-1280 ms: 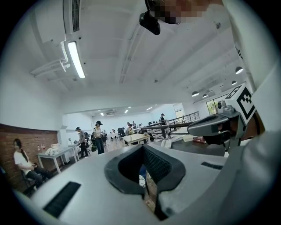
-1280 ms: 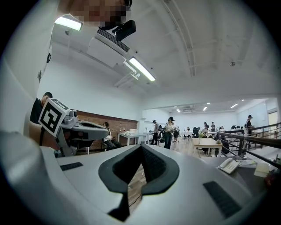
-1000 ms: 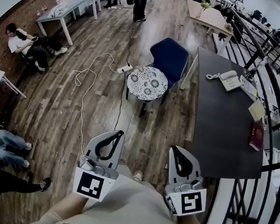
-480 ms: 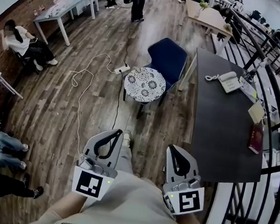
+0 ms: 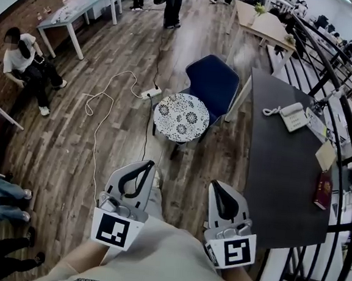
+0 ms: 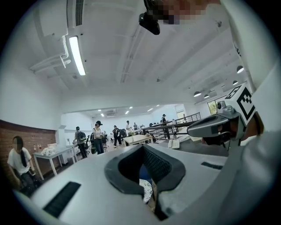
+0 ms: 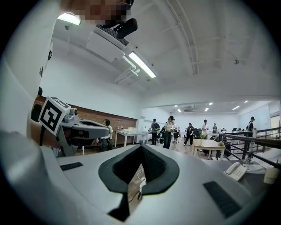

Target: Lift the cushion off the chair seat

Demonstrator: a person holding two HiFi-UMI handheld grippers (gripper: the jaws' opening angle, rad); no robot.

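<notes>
Two sets of jaws, both pressed together and both empty. That is the left gripper (image 5: pixel 150 164) and the right gripper (image 5: pixel 214 185) as I face the job. The cushion (image 5: pixel 181 116), round and flower-patterned, lies flat on the seat of the blue chair (image 5: pixel 216 79), well ahead of me, with the chair beside the near left corner of the dark desk (image 5: pixel 283 177).

To do this well, I reckon I should spread both jaws before I get there. Then I come in low at the cushion's near edge, one gripper at each side of its rim. I want to pinch only the cushion, not the seat under it, and raise both sides evenly so it doesn't sag or slide off.

I'll mind the cable (image 5: pixel 96 142) on the floor to my left. Both grippers point level and straight ahead, side by side in front of my body, apart from each other.
</notes>
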